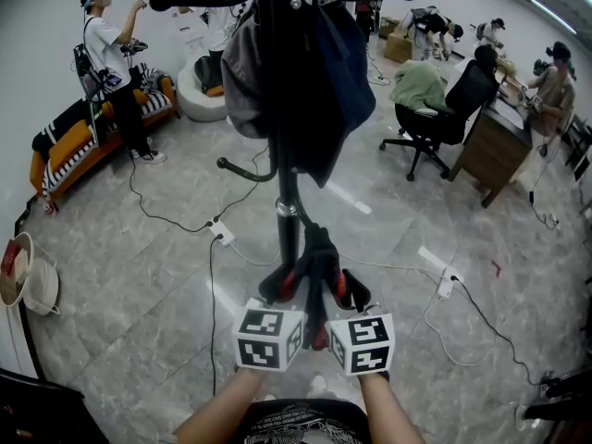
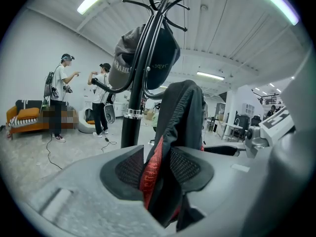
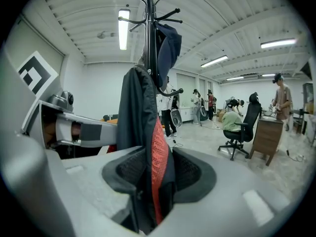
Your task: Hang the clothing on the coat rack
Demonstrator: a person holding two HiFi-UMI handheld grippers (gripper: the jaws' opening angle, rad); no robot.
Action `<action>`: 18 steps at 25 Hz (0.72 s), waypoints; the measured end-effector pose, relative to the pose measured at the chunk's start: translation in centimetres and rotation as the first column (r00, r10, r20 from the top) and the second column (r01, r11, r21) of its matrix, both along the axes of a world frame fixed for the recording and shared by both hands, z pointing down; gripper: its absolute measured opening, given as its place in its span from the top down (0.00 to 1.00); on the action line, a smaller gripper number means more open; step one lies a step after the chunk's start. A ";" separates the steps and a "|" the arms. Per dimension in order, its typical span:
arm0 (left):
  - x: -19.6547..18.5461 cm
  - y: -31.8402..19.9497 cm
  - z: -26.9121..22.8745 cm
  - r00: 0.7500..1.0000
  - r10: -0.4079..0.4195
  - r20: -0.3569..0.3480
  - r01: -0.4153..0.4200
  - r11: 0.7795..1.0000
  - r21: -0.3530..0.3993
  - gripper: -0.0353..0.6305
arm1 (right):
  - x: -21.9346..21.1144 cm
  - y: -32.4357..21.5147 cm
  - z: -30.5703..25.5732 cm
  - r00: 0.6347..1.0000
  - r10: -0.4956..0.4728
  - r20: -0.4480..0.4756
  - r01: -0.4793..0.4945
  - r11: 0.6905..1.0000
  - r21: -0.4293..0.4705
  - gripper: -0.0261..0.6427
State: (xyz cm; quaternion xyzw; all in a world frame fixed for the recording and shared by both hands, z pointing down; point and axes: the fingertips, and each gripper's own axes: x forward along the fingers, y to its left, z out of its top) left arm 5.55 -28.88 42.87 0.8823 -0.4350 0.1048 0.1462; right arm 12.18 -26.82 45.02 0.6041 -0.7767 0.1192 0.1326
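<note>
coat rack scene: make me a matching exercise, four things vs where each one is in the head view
1 grey cap
2 navy garment
3 black and red garment
4 office chair

A beside the wooden desk
B low beside the coat rack pole
C rack top, left side
D rack top, right side

Pairs: 1-C, 2-D, 3-B, 4-A

Grey tiled floor (image 1: 120,276), black cables (image 1: 211,313), power strip (image 1: 222,233), coat rack (image 1: 289,218) standing
</note>
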 end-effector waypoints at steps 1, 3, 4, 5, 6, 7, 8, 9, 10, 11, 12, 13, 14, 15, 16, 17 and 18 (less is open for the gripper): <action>0.0 0.1 0.0 1.000 0.002 -0.001 -0.002 1.000 0.000 0.74 | 0.0 0.1 -0.1 1.000 0.003 0.000 -0.003 1.000 0.003 0.73; -0.1 0.4 0.0 1.000 0.008 -0.002 -0.008 1.000 0.000 0.75 | 0.0 0.4 -0.3 1.000 0.009 0.000 -0.009 1.000 0.009 0.73; -0.1 0.6 0.0 1.000 0.012 -0.003 -0.012 1.000 -0.001 0.74 | 0.0 0.5 -0.4 1.000 0.012 0.000 -0.012 1.000 0.011 0.73; 0.0 0.8 0.0 1.000 0.016 -0.003 -0.016 1.000 -0.002 0.74 | 0.0 0.7 -0.5 1.000 0.015 0.000 -0.015 1.000 0.013 0.73; 0.0 0.9 -0.1 1.000 0.019 -0.004 -0.019 1.000 -0.002 0.75 | 0.0 0.8 -0.6 1.000 0.018 0.002 -0.019 1.000 0.015 0.73; 0.0 1.0 -0.1 1.000 0.022 -0.005 -0.022 1.000 -0.003 0.74 | 0.0 0.9 -0.8 1.000 0.022 0.003 -0.022 1.000 0.017 0.73; -0.1 1.1 -0.1 1.000 0.025 -0.006 -0.025 1.000 -0.004 0.74 | -0.1 1.1 -0.9 1.000 0.024 0.005 -0.025 1.000 0.018 0.73; -0.1 1.2 -0.1 1.000 0.028 -0.006 -0.028 1.000 -0.005 0.75 | -0.1 1.2 -1.0 1.000 0.027 0.007 -0.027 0.999 0.020 0.73; -0.1 1.4 -0.2 0.999 0.032 -0.006 -0.032 0.999 -0.006 0.75 | -0.1 1.4 -1.1 1.000 0.030 0.009 -0.030 0.999 0.022 0.73; -0.1 1.5 -0.2 0.999 0.038 -0.006 -0.038 0.999 -0.006 0.75 | -0.2 1.5 -1.2 0.999 0.032 0.011 -0.032 0.999 0.023 0.73; -0.1 1.7 -0.2 0.999 0.045 -0.004 -0.045 0.999 -0.007 0.75 | -0.3 1.8 -1.3 0.999 0.034 0.013 -0.034 0.999 0.023 0.73; -0.1 2.0 -0.1 0.999 0.053 -0.004 -0.053 0.999 -0.009 0.75 | -0.4 2.0 -1.4 0.999 0.035 0.015 -0.036 0.999 0.022 0.73; -0.1 2.2 -0.1 0.998 0.059 -0.003 -0.060 0.998 -0.011 0.75 | -0.5 2.2 -1.4 0.999 0.037 0.018 -0.037 0.999 0.022 0.73; -0.2 2.3 0.0 0.998 0.064 -0.003 -0.064 0.998 -0.013 0.75 | -0.7 2.4 -1.4 0.999 0.038 0.019 -0.038 0.999 0.021 0.73; -0.2 2.5 0.0 0.998 0.068 -0.003 -0.068 0.998 -0.014 0.75 | -0.7 2.6 -1.4 0.999 0.040 0.020 -0.040 0.999 0.021 0.73; -0.2 2.7 0.0 0.997 0.072 -0.001 -0.072 0.997 -0.013 0.75 | -0.8 2.8 -1.4 0.999 0.042 0.020 -0.043 0.999 0.021 0.73; -0.2 2.8 0.0 0.997 0.076 0.001 -0.076 0.997 -0.012 0.75 | -0.8 3.0 -1.5 0.999 0.046 0.018 -0.046 0.999 0.023 0.73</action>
